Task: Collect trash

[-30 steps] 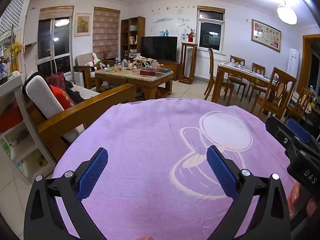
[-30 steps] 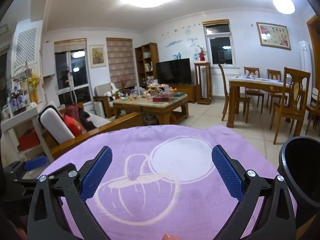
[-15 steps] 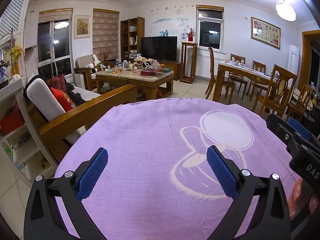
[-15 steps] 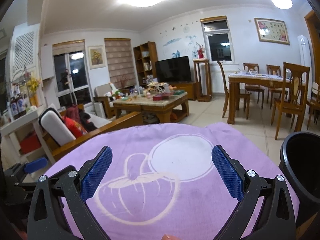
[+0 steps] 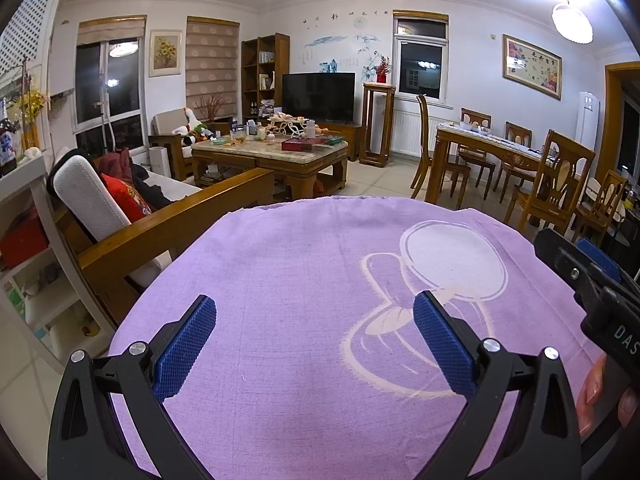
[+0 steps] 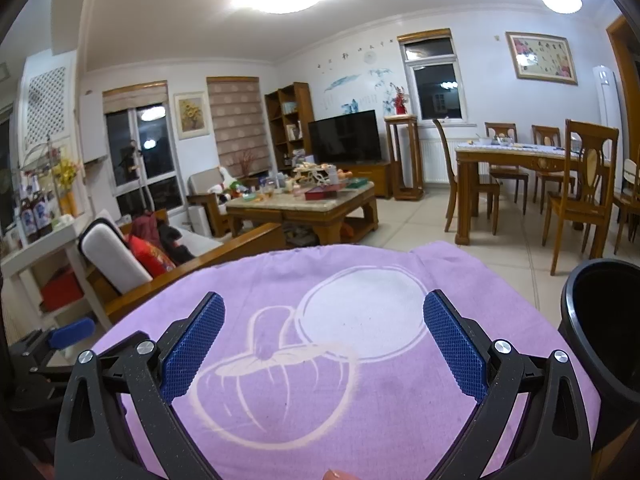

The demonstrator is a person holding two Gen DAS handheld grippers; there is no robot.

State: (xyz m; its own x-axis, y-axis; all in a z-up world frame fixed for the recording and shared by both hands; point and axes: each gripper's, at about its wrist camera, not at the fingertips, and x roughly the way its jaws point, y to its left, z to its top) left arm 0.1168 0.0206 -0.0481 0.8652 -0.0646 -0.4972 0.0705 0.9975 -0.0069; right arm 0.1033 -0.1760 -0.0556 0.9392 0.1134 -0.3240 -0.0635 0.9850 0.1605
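Two claws, both spread wide and grasping nothing: my left claw and right claw hover side by side just over the purple cloth covering the near table. I judge this to be the very start, a search step, since I can find no trash on the cloth. The black bin stands at the near right, its mouth open beside the right claw. Litter may lie on the cluttered coffee table far ahead, but it is too small to tell. Next I need to spot a piece, then carry one claw over it. Both rigs point level and forward; fingertips of a hand show at the left view's right edge.
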